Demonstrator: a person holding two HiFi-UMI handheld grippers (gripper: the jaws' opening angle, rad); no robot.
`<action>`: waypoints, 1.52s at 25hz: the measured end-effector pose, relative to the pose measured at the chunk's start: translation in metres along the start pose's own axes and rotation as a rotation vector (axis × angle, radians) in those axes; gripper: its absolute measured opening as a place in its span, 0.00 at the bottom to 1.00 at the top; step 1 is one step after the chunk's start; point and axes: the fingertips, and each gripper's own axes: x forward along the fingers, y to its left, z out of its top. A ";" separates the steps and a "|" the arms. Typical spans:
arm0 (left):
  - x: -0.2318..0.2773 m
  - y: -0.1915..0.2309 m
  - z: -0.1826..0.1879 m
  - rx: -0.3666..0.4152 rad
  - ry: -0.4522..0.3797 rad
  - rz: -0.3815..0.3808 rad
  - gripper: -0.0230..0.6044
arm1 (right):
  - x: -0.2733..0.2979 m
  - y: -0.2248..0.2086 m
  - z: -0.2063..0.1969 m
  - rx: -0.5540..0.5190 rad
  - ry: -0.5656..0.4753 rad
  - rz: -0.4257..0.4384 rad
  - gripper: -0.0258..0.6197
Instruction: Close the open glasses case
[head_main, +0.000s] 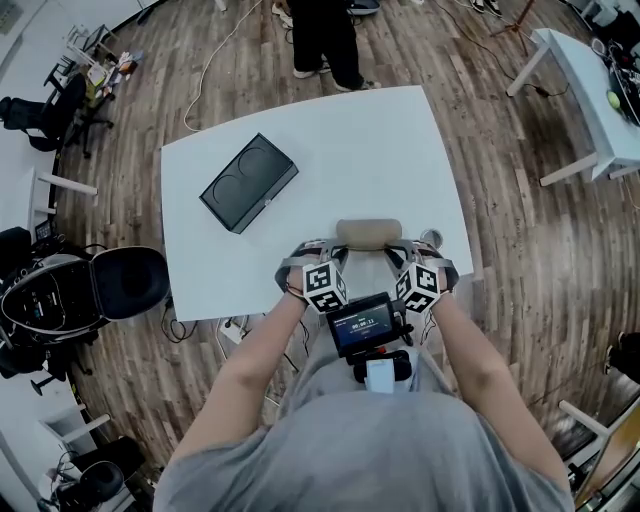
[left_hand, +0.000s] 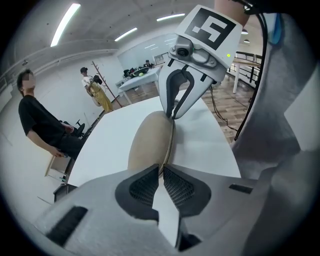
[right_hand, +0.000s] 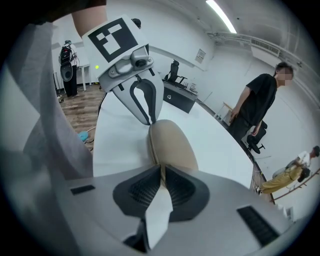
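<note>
A tan glasses case (head_main: 368, 234) lies with its lid down on the white table (head_main: 400, 150), near the front edge. My left gripper (head_main: 338, 247) is at the case's left end and my right gripper (head_main: 400, 248) at its right end. In the left gripper view the case (left_hand: 150, 140) runs away from my jaws, which are pinched on its near end at the seam, and the right gripper (left_hand: 174, 114) pinches the far end. The right gripper view mirrors this: the case (right_hand: 172, 142) sits between my right gripper (right_hand: 161, 172) and the left gripper (right_hand: 149, 120).
A black rectangular box (head_main: 248, 182) lies at the table's back left. A person (head_main: 322, 40) stands beyond the far edge. A black round chair (head_main: 130, 282) is left of the table, and another white table (head_main: 590, 90) stands at the far right.
</note>
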 end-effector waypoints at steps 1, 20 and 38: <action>0.000 -0.001 0.001 -0.003 0.002 0.000 0.11 | 0.000 0.001 -0.001 0.005 0.001 0.003 0.12; 0.006 -0.010 -0.002 0.020 0.022 -0.014 0.11 | 0.004 0.007 -0.007 0.045 0.003 0.016 0.12; 0.006 -0.004 0.000 -0.015 0.006 -0.033 0.11 | 0.002 -0.001 -0.002 0.144 -0.031 0.032 0.12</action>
